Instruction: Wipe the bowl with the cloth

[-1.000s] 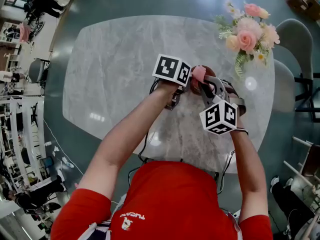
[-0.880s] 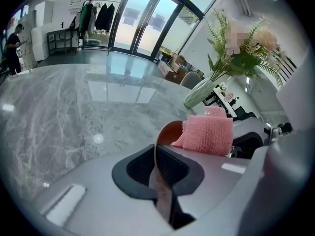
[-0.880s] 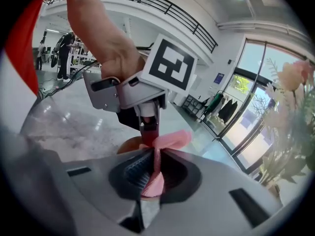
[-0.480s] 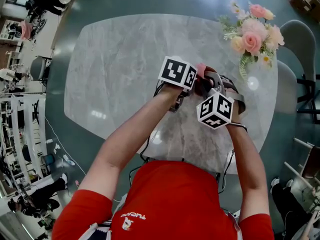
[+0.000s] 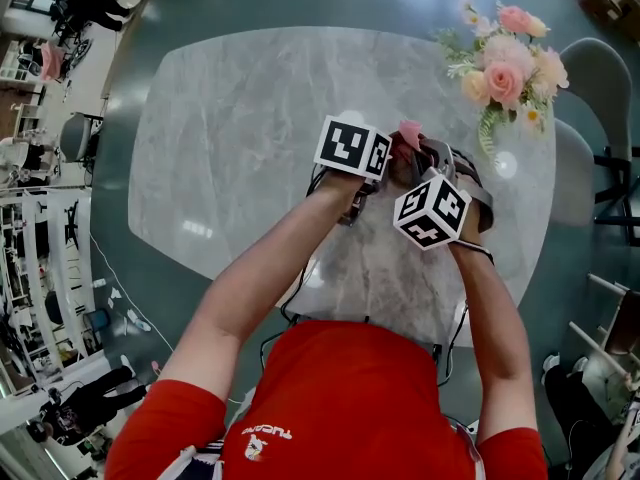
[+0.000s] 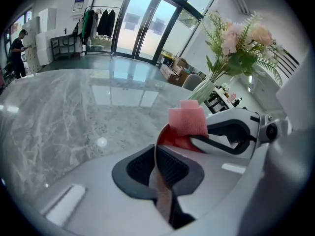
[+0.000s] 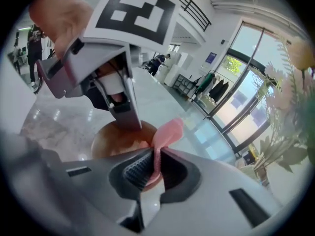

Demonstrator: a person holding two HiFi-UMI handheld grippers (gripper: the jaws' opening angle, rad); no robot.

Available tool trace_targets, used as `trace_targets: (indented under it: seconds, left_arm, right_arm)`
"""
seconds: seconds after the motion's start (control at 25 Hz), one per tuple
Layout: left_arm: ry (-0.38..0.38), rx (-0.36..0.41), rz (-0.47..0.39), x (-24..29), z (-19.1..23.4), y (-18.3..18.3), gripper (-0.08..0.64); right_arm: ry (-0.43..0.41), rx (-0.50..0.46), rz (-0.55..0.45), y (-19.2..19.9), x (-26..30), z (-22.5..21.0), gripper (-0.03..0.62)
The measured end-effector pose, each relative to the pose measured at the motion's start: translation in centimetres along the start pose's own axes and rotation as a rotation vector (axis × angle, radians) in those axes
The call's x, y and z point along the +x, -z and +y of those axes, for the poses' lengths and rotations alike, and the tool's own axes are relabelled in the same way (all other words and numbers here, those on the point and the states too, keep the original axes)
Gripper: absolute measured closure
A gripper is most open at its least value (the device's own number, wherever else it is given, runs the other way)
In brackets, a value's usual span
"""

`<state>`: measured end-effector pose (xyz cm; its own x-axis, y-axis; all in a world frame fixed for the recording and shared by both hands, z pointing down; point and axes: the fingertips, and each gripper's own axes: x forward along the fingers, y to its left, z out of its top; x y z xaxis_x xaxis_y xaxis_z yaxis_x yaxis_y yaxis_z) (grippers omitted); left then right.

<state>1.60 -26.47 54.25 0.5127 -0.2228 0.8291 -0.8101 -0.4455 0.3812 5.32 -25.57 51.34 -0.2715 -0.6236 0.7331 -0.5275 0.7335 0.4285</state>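
A brown bowl (image 7: 110, 136) is held tilted above the marble table (image 5: 250, 138). My left gripper (image 6: 156, 159) is shut on its rim; the thin wall runs up between the pads. My right gripper (image 7: 156, 163) is shut on a pink cloth (image 7: 167, 132), whose folded end lies over the bowl's rim and reddish inside (image 6: 172, 137). In the head view the two marker cubes hide most of the bowl; only the cloth (image 5: 410, 133) sticks out above them. Left gripper's body (image 7: 98, 58) hangs over the bowl in the right gripper view.
A vase of pink and cream flowers (image 5: 500, 68) stands on the table's far right corner, close beside the right gripper. Grey chairs (image 5: 590, 78) stand beyond that edge. The person's arms and red shirt (image 5: 350, 398) fill the near side.
Both grippers have shifted slightly up and to the right. The right gripper has risen and turned, and the cloth now covers the part of the bowl that showed before.
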Motion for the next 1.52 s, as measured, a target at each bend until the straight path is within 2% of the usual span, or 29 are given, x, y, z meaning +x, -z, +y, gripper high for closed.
trace_targets:
  seconds: [0.16,0.4,0.64,0.88,1.0,1.2,1.4,1.52]
  left_arm:
    - [-0.002,-0.009,-0.013,-0.1,0.1,-0.1,0.54]
    - [0.014,0.013,-0.026,-0.3,-1.0,-0.4,0.54]
    - [0.001,0.003,-0.041,-0.5,-0.4,-0.5,0.54]
    - [0.008,0.04,-0.037,-0.2,-1.3,-0.5,0.54]
    - [0.001,0.043,-0.037,-0.2,-1.1,-0.4,0.54]
    - [-0.006,0.056,-0.047,-0.3,-1.2,-0.5,0.541]
    - [-0.021,0.071,-0.054,-0.2,-1.0,-0.5,0.54]
    - [-0.013,0.068,-0.053,-0.1,-1.1,-0.4,0.54]
  right_arm:
    - [0.008,0.037,0.024,0.9,0.1,-0.6,0.572]
    - [0.005,0.024,0.007,0.0,0.1,-0.5,0.573]
    - [0.016,0.052,0.055,0.9,-0.6,-1.3,0.572]
    - [0.012,0.035,0.08,1.1,-0.6,-1.4,0.573]
    - [-0.018,0.032,0.113,1.7,-0.9,-0.8,0.573]
    - [-0.005,0.012,0.127,1.8,-1.3,-1.1,0.572]
    - [-0.048,0.004,0.159,2.6,-1.7,-0.1,0.572]
    - [-0.037,-0.005,0.15,2.4,-1.8,-0.5,0.572]
